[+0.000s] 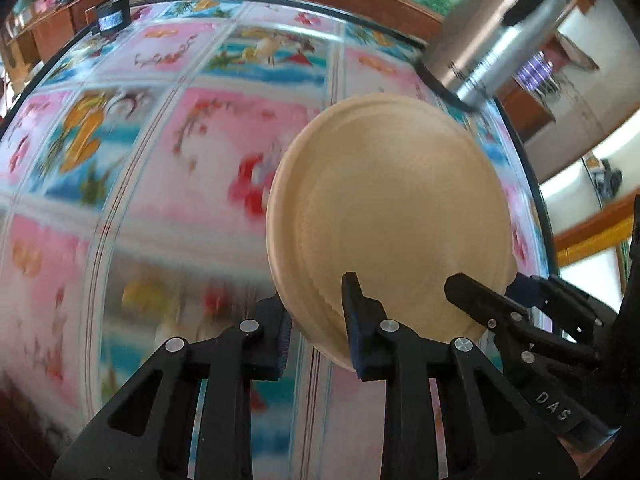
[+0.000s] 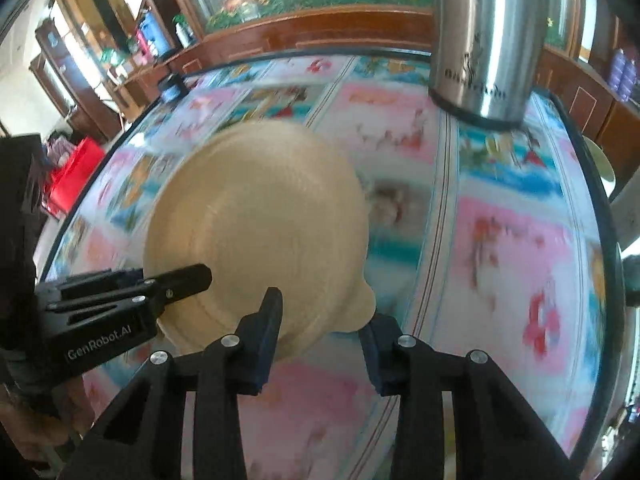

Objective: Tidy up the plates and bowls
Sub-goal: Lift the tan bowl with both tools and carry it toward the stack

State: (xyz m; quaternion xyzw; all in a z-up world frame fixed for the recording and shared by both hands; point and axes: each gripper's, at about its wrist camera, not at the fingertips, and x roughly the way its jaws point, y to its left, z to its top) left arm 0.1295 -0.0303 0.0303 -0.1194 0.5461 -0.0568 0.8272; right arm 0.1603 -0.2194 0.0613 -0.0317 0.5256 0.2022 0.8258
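Note:
A beige round plate (image 1: 392, 216) is held above the flowered table, and it also shows in the right wrist view (image 2: 256, 216). My left gripper (image 1: 316, 316) straddles its near rim, one finger on top and one below, jaws apart with a visible gap. My right gripper (image 2: 324, 320) straddles the other rim the same way, one finger over the plate and one outside it. In the left wrist view the right gripper (image 1: 500, 300) reaches onto the plate from the right. In the right wrist view the left gripper (image 2: 176, 280) reaches onto it from the left. A second beige rim seems to lie under the plate; blur hides detail.
A steel kettle (image 2: 484, 40) stands at the far right of the round table (image 1: 160, 160), and it also shows in the left wrist view (image 1: 492, 40). A small dark jar (image 1: 112, 16) sits at the far left edge. Wooden cabinets surround the table.

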